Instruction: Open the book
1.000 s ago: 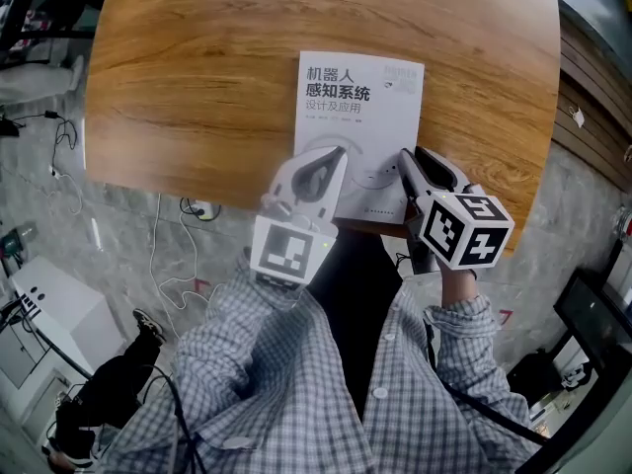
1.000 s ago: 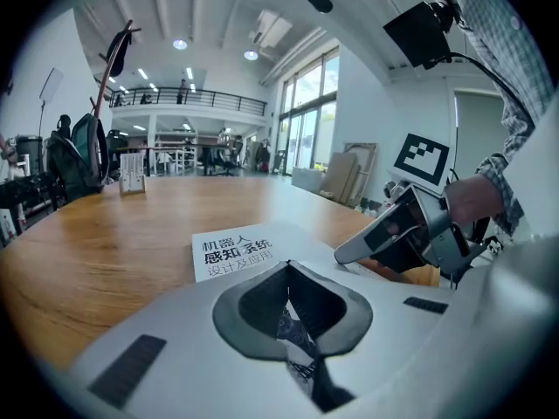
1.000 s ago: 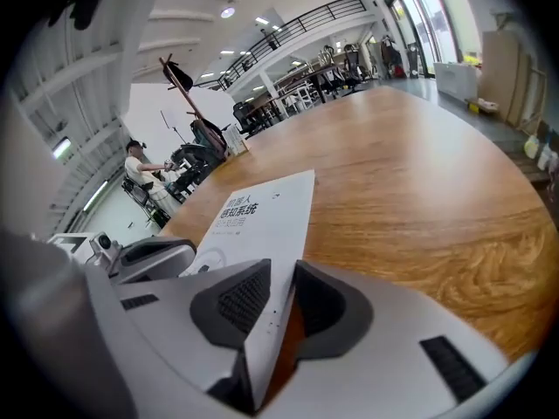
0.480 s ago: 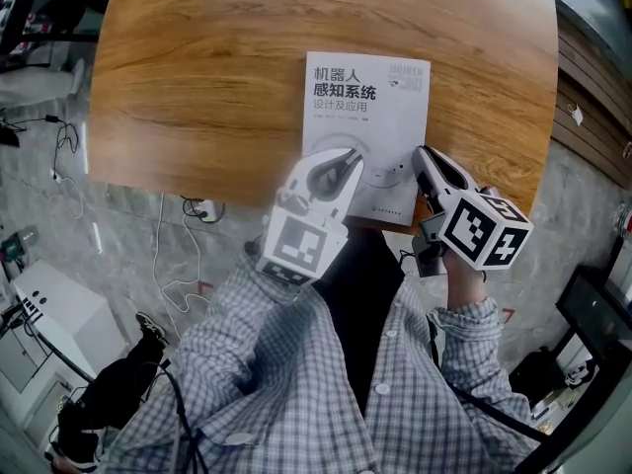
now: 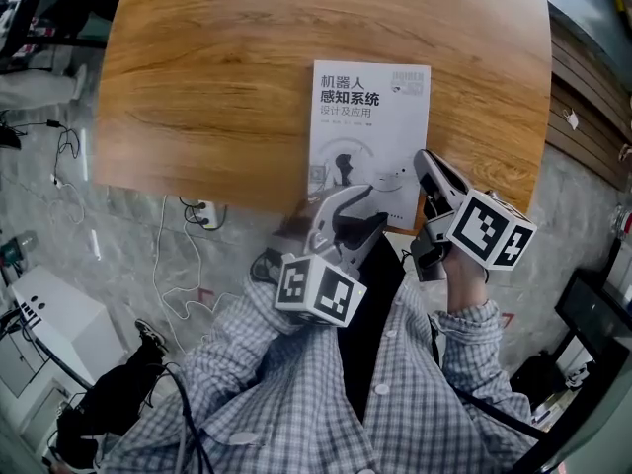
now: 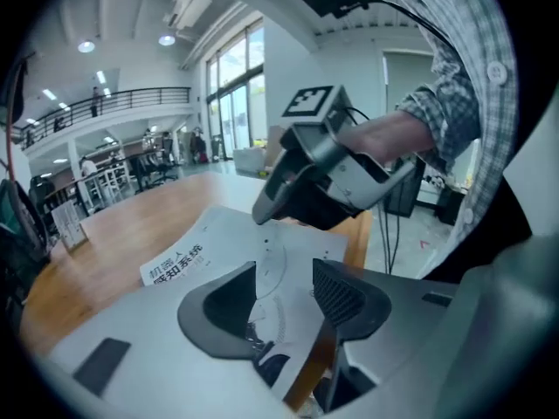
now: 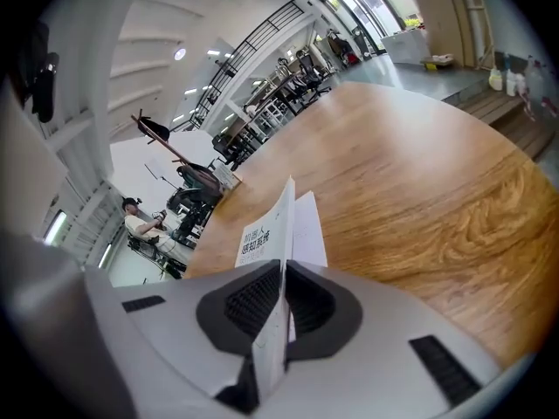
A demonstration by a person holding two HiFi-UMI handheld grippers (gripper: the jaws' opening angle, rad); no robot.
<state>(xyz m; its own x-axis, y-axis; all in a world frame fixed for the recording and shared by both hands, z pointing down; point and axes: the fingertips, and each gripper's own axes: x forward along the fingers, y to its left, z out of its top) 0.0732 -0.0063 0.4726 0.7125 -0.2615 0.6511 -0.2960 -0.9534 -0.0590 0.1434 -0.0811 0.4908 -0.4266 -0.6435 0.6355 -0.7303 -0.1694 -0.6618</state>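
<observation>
A white book (image 5: 370, 117) with a Chinese title lies near the front edge of the wooden table (image 5: 227, 67). My right gripper (image 5: 425, 161) is shut on the cover (image 7: 278, 225) at the book's near right corner. It holds the cover raised off the page (image 7: 308, 230) beneath. My left gripper (image 5: 355, 213) hangs over the book's near edge, rolled to one side. Its jaws have just been opening, and only the flat cover (image 6: 210, 238) shows below the gap, untouched by the pads. The right gripper (image 6: 266, 208) shows in the left gripper view just beyond those jaws.
The table's front edge (image 5: 247, 188) runs just under both grippers, with my checked shirt (image 5: 296, 393) right behind it. Cables and a socket (image 5: 202, 208) lie on the stone floor to the left. A slatted wooden wall (image 5: 592, 97) stands at the right.
My left gripper has drawn back from the cover to the book's near edge, rolled over and opened its jaws. The right gripper has risen slightly with the cover's corner in it.
</observation>
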